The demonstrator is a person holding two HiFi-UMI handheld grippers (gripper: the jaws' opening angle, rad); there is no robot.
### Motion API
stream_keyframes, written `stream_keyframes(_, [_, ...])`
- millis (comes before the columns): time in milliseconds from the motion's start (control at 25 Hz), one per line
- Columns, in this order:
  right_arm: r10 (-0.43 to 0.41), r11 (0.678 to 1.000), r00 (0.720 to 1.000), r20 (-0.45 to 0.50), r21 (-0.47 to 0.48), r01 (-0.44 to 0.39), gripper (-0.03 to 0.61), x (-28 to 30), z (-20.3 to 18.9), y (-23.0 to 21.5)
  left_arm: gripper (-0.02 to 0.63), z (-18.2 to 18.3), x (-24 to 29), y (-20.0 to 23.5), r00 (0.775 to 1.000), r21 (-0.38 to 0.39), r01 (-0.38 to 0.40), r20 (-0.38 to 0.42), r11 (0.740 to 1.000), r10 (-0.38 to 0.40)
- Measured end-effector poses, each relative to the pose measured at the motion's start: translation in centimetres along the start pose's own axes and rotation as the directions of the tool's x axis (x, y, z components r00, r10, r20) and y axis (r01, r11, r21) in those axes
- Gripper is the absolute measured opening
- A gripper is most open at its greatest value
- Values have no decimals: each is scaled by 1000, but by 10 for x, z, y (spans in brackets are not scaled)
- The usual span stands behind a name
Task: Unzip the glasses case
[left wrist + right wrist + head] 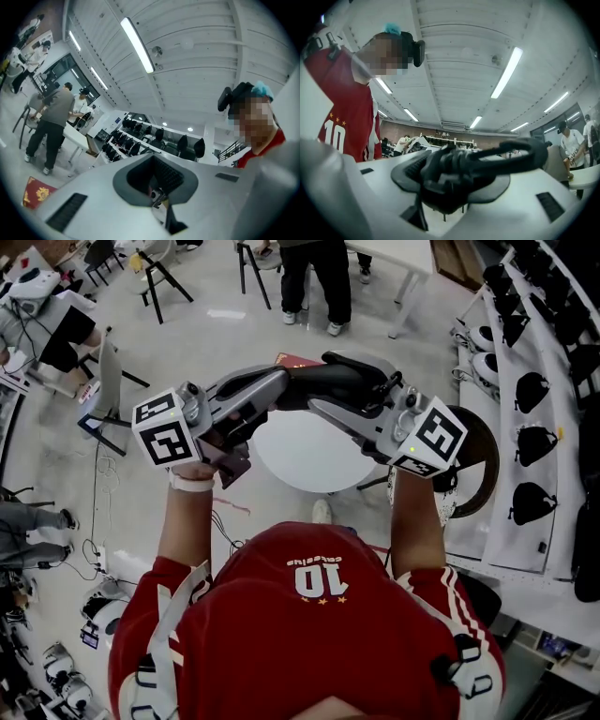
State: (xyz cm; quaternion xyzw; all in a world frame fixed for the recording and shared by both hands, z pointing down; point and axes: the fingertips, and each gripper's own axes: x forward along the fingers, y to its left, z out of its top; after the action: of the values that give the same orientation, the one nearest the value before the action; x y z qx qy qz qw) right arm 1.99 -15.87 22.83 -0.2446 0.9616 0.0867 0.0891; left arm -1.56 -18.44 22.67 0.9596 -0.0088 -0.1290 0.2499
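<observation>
I hold the black glasses case (342,382) in the air above a round white table (309,456). My right gripper (321,382) comes in from the right, and its jaws stand wide with the case between them. In the right gripper view the case (454,180) and its loop strap (511,152) fill the pads of the right gripper (450,187). From the left, my left gripper (278,390) meets the case's end. Its jaws are nearly together in the left gripper view (158,199), with a small metal zipper pull (157,194) pinched between them.
A red booklet (298,360) lies at the table's far edge. A brown chair (483,465) stands to the right, beside white racks of black items (534,390). People stand at a table further back (319,277). Cables and gear lie on the floor at the left (98,549).
</observation>
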Motion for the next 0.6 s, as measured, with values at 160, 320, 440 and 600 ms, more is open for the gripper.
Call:
stream_keyframes(160, [12, 1000, 1000, 29, -20, -12, 244, 1, 8, 4, 8, 8, 0, -3, 996, -81, 59, 72, 995, -54])
stream_keyframes(320, [7, 999, 999, 46, -35, -5, 244, 0, 13, 4, 8, 9, 1, -6, 993, -115, 87, 92, 990, -77])
stream_keyframes(440, [-7, 997, 999, 50, -74, 11, 244, 1, 15, 5, 8, 9, 1, -7, 990, -130, 109, 106, 985, -95])
stream_keyframes(600, [-22, 994, 1000, 12, -109, 24, 232, 1, 13, 4, 8, 9, 2, -11, 997, -52, 59, 62, 997, -55])
